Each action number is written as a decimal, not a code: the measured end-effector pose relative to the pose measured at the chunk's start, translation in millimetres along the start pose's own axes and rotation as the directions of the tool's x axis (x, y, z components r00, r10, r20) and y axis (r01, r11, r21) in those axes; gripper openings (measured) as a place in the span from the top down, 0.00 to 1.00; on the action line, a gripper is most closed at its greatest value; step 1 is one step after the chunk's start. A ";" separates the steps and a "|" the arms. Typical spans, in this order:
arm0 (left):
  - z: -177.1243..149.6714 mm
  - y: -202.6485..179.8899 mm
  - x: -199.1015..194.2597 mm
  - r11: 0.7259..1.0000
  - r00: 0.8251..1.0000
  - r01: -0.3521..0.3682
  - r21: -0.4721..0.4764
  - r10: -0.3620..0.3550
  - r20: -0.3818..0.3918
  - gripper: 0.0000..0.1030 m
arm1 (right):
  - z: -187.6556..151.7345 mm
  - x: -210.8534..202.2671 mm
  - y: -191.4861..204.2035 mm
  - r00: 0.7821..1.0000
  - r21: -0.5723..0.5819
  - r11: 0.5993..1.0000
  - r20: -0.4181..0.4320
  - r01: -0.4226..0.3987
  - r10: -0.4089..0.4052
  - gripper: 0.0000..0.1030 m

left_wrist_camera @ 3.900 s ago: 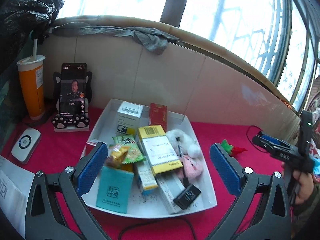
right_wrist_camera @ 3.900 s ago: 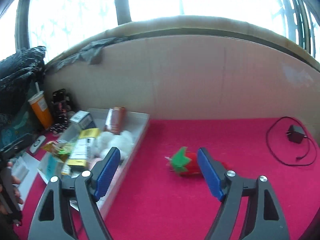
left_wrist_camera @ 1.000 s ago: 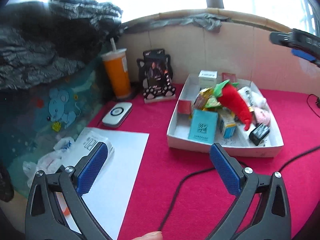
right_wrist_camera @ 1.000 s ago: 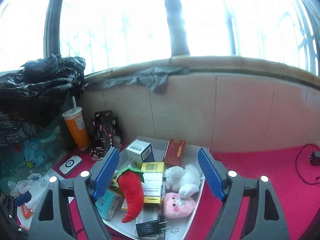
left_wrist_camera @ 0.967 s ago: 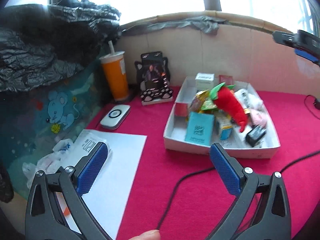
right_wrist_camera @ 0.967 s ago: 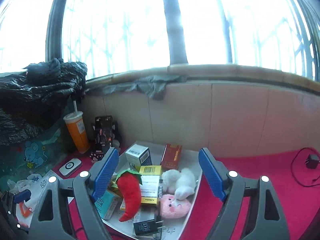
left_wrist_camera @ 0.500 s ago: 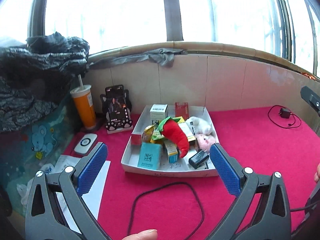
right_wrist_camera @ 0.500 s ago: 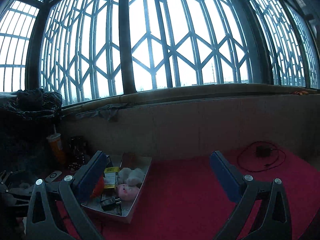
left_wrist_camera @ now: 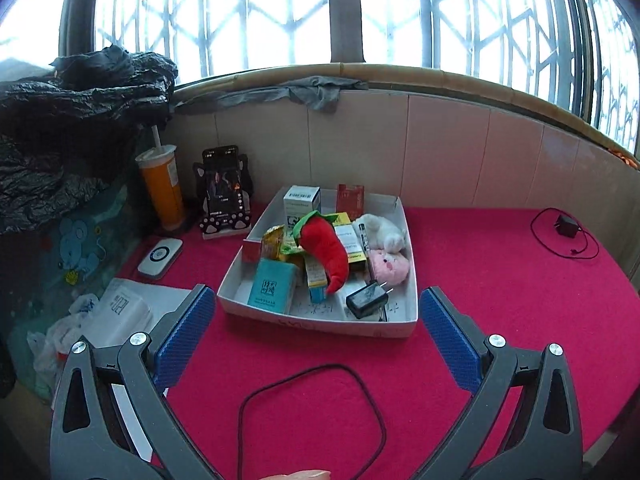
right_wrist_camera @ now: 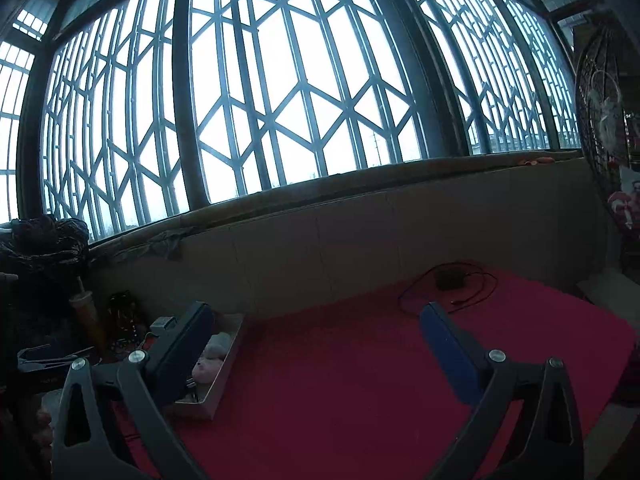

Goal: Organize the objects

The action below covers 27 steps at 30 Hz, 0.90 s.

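Note:
A white tray (left_wrist_camera: 320, 322) sits on the red cloth, filled with small boxes, a black charger (left_wrist_camera: 366, 300), a pink plush (left_wrist_camera: 390, 266), a white plush (left_wrist_camera: 382, 232) and a red chili plush (left_wrist_camera: 326, 250) lying on top. My left gripper (left_wrist_camera: 314, 322) is open and empty, held back from the tray's near edge. In the right wrist view the scene is dark: the tray (right_wrist_camera: 224, 368) lies at the lower left, partly behind my left finger. My right gripper (right_wrist_camera: 316, 344) is open wide and empty, over bare red cloth to the right of the tray.
An orange cup with a straw (left_wrist_camera: 160, 192), a phone on a stand (left_wrist_camera: 224, 196) and a white device (left_wrist_camera: 160, 256) stand left of the tray. White paper (left_wrist_camera: 128, 312) lies near left. A black cable (left_wrist_camera: 312, 400) loops in front; a black adapter with cord (left_wrist_camera: 566, 228) lies far right. A tiled wall and barred window close the back.
The right gripper has drawn back from above the tray and swung right and upward, leaving the chili plush on the pile. The left gripper has backed away and risen, so the tray looks smaller.

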<state>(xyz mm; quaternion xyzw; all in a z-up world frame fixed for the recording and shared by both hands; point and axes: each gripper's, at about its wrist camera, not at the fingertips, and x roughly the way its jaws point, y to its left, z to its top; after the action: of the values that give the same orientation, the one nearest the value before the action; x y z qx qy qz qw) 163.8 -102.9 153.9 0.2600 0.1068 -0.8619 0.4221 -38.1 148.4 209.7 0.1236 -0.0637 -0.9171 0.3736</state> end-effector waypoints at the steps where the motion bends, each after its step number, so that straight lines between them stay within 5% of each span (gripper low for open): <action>1: -2.7 -1.2 0.2 1.000 1.000 -0.010 0.003 0.010 -0.002 0.00 | -0.1 -1.9 -2.4 1.000 0.005 1.000 0.001 -0.003 0.003 0.00; 5: -8.0 0.1 -2.8 1.000 1.000 -0.020 0.002 0.020 -0.008 0.00 | 0.3 -10.3 -5.0 0.998 0.004 0.999 0.025 0.054 -0.054 0.00; 27: -10.7 8.6 0.3 0.999 0.999 -0.030 -0.023 0.029 -0.030 0.00 | -9.8 -7.8 -7.9 0.999 0.021 0.999 -0.019 0.050 -0.049 0.00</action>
<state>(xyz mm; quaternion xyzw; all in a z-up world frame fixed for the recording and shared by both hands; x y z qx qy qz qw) 174.2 -104.1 145.1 0.2693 0.1193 -0.8503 0.4362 -35.3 159.2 200.0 0.1378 -0.0668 -0.9242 0.3500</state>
